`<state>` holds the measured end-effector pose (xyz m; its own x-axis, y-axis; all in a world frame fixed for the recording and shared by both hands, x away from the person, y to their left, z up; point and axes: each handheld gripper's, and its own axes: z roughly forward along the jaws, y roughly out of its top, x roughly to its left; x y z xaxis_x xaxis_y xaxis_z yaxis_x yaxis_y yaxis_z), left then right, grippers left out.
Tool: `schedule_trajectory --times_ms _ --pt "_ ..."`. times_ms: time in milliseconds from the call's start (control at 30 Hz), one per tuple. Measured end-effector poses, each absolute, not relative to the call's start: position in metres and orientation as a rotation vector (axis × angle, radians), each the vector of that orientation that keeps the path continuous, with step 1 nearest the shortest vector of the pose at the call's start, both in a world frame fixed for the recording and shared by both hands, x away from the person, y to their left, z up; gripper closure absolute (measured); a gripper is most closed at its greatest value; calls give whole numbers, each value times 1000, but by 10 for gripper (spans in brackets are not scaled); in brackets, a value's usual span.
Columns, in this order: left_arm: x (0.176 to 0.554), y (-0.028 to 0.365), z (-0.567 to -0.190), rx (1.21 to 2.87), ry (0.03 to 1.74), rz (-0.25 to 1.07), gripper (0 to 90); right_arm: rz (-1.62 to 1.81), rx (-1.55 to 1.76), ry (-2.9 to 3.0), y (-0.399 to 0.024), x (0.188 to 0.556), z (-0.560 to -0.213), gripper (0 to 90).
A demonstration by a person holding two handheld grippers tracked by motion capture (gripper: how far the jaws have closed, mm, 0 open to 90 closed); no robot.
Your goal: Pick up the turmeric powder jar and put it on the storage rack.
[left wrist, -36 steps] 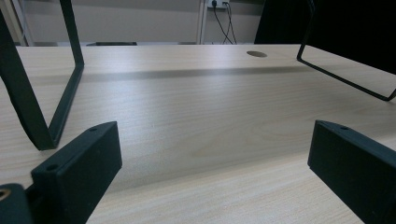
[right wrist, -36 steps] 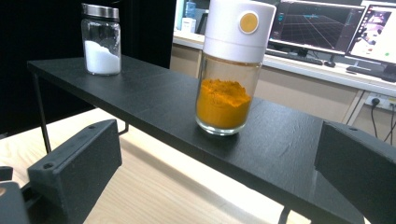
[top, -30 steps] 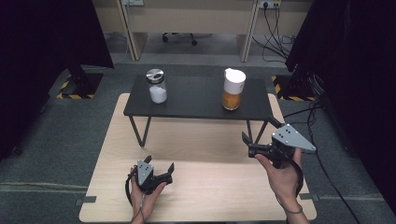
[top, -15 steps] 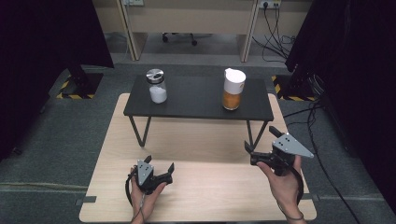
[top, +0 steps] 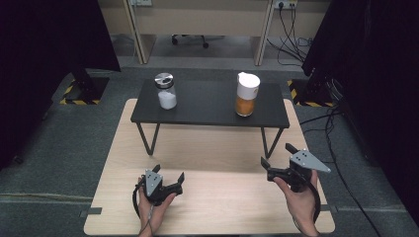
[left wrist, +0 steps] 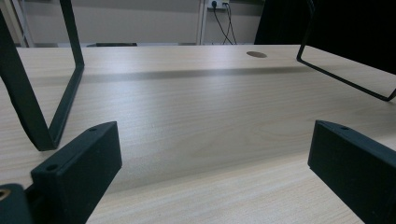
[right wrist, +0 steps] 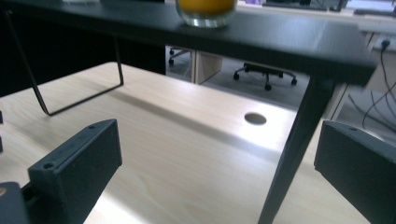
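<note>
Both grippers' fingers are spread, grasping nothing. The orange-filled jar stands on the black shelf, well ahead of the right gripper; the white-filled jar, probably salt, is well ahead of the left gripper, low over the counter.

Grey carpet floor, black curtains, office chair behind.

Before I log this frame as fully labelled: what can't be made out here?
- Orange jar, right gripper view: its upper part is cut off by the top edge.
- White-powder jar, high view: too small to tell what the contents are.
- Left gripper, high view: its underside is hidden by the hand.
- Black shelf, right gripper view: near edge blurred.
</note>
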<state>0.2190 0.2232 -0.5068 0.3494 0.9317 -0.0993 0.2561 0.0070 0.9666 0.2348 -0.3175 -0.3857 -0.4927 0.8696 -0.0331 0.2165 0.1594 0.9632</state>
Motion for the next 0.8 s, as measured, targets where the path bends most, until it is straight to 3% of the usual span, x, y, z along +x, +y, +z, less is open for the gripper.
schedule_trajectory --times_ms 800 --pt "218 222 -507 1500 1123 773 18 1335 1167 1941 -334 231 -445 10"
